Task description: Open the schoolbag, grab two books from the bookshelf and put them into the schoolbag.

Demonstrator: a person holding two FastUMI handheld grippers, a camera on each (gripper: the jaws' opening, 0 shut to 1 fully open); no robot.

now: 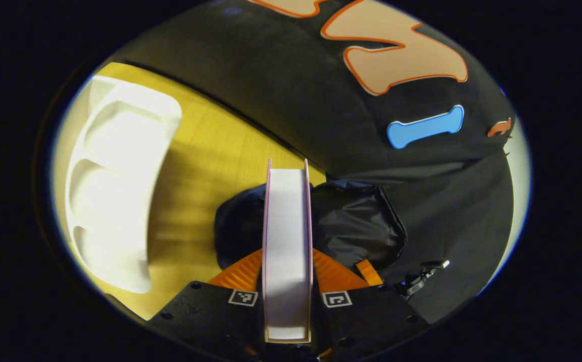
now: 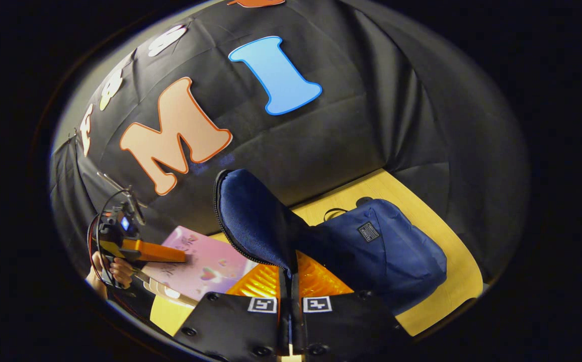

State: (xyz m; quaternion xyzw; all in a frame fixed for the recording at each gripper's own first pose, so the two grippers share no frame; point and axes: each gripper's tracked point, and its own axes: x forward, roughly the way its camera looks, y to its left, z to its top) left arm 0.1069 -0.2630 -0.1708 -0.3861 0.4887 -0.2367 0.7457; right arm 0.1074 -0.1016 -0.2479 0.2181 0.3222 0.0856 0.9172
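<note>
two hand-held grippers are at work over a yellow wooden surface (image 2: pixel 436 236). in the left gripper view, the left hand-held gripper (image 1: pixel 287 271) is clenched on a book (image 1: pixel 287 241), held edge-on between both fingers so its pale page block and thin pink covers run straight up the middle. beyond the book lies the dark schoolbag (image 1: pixel 361 226) on the surface, close to the black cloth wall (image 1: pixel 291 95). to the left stands a white bookshelf (image 1: pixel 114 176) with its compartments seen from the open side.

in the right gripper view, the right hand-held gripper (image 2: pixel 291 286) is clenched on the blue flap (image 2: pixel 250 216) of the schoolbag (image 2: pixel 386 251), its fingers nearly touching with the fabric edge pinched between them. the flap stands raised, its zipper teeth running along the curved rim. the body of the schoolbag lies on the surface to the right, with a small label patch on its front. at the left of this view the other hand-held gripper (image 2: pixel 170 255), held by a person's hand (image 2: pixel 112 271), grips the pink book (image 2: pixel 205 264), which lies flat-faced toward the camera just beside the raised flap.
</note>
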